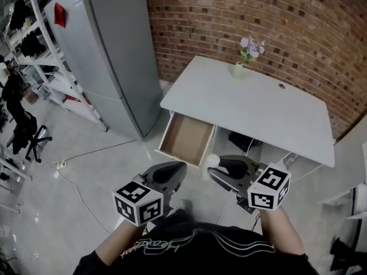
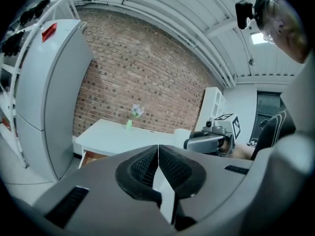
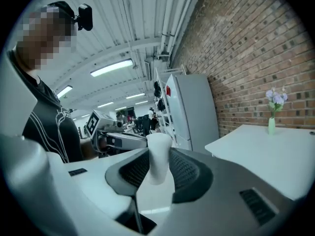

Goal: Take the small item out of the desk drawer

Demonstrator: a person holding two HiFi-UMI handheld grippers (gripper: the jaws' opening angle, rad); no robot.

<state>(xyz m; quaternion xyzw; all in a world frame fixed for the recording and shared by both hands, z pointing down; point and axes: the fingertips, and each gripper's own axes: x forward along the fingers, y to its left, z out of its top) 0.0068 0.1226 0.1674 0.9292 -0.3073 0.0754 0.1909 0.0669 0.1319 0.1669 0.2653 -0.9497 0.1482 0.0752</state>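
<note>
My right gripper point(image 1: 213, 166) is shut on a small white cylinder-shaped item point(image 3: 158, 156); the white item point(image 1: 213, 161) shows at its tip in the head view, held in the air in front of the desk. The desk drawer point(image 1: 186, 138) stands pulled open under the white desk point(image 1: 252, 105), and its wooden bottom looks bare. My left gripper point(image 1: 179, 171) hovers to the left of the right one, below the drawer; its jaws are shut with nothing between them point(image 2: 157, 163). The right gripper point(image 2: 209, 141) also shows in the left gripper view.
A small green vase with purple flowers point(image 1: 248, 56) stands at the desk's far edge by the brick wall point(image 1: 258, 16). A grey refrigerator point(image 1: 109, 50) stands left of the desk. Shelving point(image 1: 28, 44) and a chair point(image 1: 26, 133) are further left. Cables point(image 1: 74, 176) lie on the floor.
</note>
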